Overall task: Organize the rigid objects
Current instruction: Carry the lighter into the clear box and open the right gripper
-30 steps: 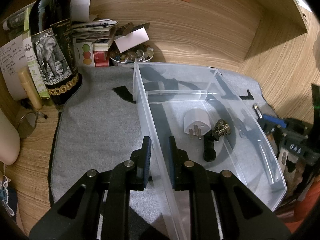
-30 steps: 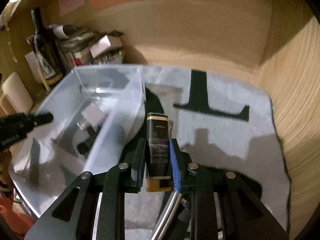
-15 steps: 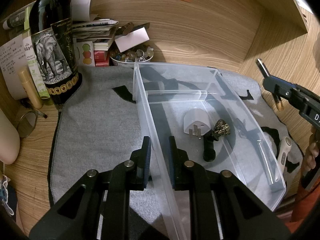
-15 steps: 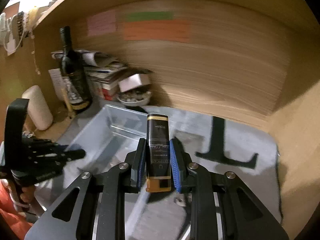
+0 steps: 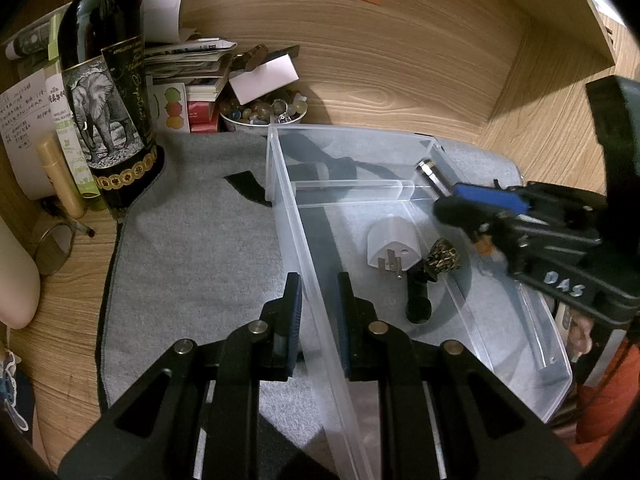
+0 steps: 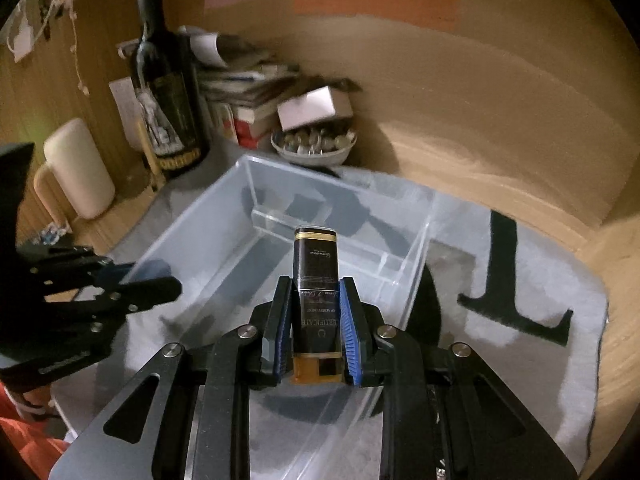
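Observation:
A clear plastic bin (image 5: 400, 192) with a divider stands on a grey mat (image 5: 192, 248). In its near compartment lie a white plug adapter (image 5: 394, 246) and a black-and-gold object (image 5: 432, 272). My left gripper (image 5: 316, 292) is shut on the bin's left wall (image 5: 304, 264). My right gripper (image 6: 314, 304) is shut on a small black-labelled bottle with amber liquid (image 6: 316, 280) and holds it above the bin (image 6: 280, 240). The right gripper also shows in the left wrist view (image 5: 472, 200), over the bin's right side.
A dark wine bottle (image 5: 104, 92) stands at the back left beside papers and books (image 5: 188, 64). A white bowl of beads (image 5: 264, 114) sits behind the bin. Wooden walls (image 5: 400, 60) close the back and right. A cream cylinder (image 6: 76, 168) stands left.
My right gripper has carried the small bottle leftward and down, to a spot over the bin. The left gripper has kept its hold on the bin wall.

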`<action>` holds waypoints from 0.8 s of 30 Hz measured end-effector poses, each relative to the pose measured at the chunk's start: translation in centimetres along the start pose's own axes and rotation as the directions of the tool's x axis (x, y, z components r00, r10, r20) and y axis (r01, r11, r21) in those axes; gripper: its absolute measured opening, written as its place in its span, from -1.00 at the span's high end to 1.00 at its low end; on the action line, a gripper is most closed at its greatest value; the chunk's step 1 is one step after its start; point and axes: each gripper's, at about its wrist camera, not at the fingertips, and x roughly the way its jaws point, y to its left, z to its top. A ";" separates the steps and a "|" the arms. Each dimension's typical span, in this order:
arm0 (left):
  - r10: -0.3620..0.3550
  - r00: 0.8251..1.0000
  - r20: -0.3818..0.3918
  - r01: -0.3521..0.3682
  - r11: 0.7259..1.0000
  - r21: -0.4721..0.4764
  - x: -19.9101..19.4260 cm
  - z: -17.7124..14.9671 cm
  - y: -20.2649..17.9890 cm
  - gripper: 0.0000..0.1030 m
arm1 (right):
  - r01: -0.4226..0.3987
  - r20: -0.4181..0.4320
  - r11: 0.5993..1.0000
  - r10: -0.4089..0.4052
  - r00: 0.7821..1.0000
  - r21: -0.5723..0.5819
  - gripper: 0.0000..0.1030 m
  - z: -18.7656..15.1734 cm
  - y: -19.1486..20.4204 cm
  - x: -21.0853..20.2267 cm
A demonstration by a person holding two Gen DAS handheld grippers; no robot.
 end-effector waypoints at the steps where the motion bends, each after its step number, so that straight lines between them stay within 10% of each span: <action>1: 0.000 1.000 0.000 0.000 1.000 0.001 0.0 0.0 0.0 0.71 | -0.002 -0.007 1.000 0.002 1.000 -0.003 0.59 0.0 0.0 0.2; 9: 0.000 1.000 0.000 0.000 1.000 0.001 0.0 0.0 0.0 0.70 | 0.005 -0.037 1.000 -0.005 0.999 -0.002 0.58 -0.2 -0.1 0.7; 13: 0.001 1.000 0.000 -0.001 1.000 0.004 0.1 0.0 0.0 0.70 | 0.006 -0.016 1.000 -0.006 1.000 0.010 0.19 -0.1 -0.2 0.0; 24: 0.001 1.000 0.000 -0.001 1.000 0.004 0.1 0.0 -0.1 0.70 | 0.094 0.071 0.995 -0.096 0.993 0.031 -0.04 -0.3 -1.6 -4.6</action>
